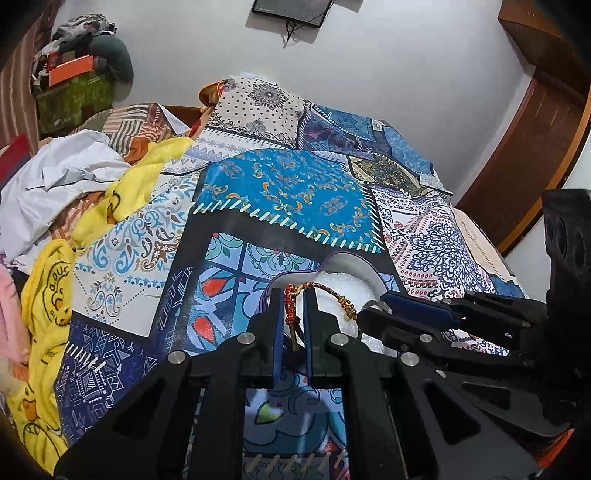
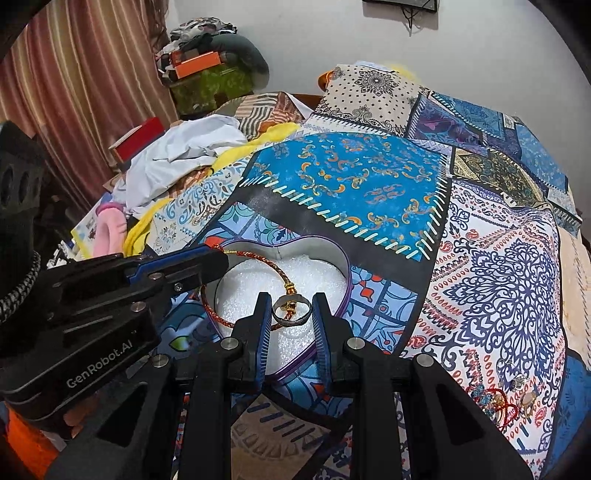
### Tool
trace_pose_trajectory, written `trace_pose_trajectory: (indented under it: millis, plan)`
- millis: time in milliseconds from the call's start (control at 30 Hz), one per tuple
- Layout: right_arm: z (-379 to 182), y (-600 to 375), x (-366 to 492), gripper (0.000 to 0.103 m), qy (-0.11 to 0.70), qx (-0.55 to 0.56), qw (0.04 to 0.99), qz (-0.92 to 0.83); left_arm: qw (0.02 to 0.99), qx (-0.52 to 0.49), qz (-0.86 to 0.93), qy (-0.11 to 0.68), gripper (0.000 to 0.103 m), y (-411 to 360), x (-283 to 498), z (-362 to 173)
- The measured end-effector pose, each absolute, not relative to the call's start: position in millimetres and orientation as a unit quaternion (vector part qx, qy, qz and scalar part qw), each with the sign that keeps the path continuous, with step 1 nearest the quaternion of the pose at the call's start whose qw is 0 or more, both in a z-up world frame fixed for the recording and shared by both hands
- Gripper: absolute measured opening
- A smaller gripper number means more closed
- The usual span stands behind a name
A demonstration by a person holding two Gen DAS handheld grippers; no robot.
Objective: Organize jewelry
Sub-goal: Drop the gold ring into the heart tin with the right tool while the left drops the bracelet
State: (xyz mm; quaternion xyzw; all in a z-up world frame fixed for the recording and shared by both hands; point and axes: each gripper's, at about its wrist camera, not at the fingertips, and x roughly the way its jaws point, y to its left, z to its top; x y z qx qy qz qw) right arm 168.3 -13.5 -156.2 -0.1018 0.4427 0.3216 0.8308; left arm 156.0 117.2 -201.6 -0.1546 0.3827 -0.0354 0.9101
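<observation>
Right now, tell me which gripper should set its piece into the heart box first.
Right. The right gripper holds the silver ring directly over the heart-shaped box's white lining. The left gripper pinches the red bracelet at the box's edge.

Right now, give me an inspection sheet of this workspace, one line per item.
Surface: patchwork bedspread covering a bed.
Job's things: heart-shaped tin lined with white foam; red cord bracelet; silver ring; more jewelry loose on the bedspread, outside the tin.
Clutter: yellow cloth, white cloth, piled clothes by the wall.
Grippers: left gripper shut on the bracelet; right gripper shut on the ring, over the tin.
Cables: a cord hanging below a wall screen.
Surroundings: curtain, wooden door.
</observation>
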Motion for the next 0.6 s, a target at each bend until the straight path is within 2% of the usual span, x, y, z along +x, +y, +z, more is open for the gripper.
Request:
trace_pose_trajectory:
  millis: [100, 233, 600]
  plan:
    - [-154.5, -13.1, 165.8, 0.021, 0.442, -0.103, 0.831, 0.322, 0.911, -0.154, -0.03, 0.381, 0.011, 118.8, 154.5, -198.0]
    - [-149.1, -16.6, 163.1, 0.036, 0.434, -0.103, 0.837, 0.318, 0.915, -0.147, -0.025, 0.375, 0.017, 119.0, 150.4, -189.1]
    - [-119.0, -38.5, 153.5, 0.037, 0.396, -0.092, 0.863, 0.301, 0.93, -0.115, -0.018, 0.348, 0.025, 102.9, 136.5, -155.1]
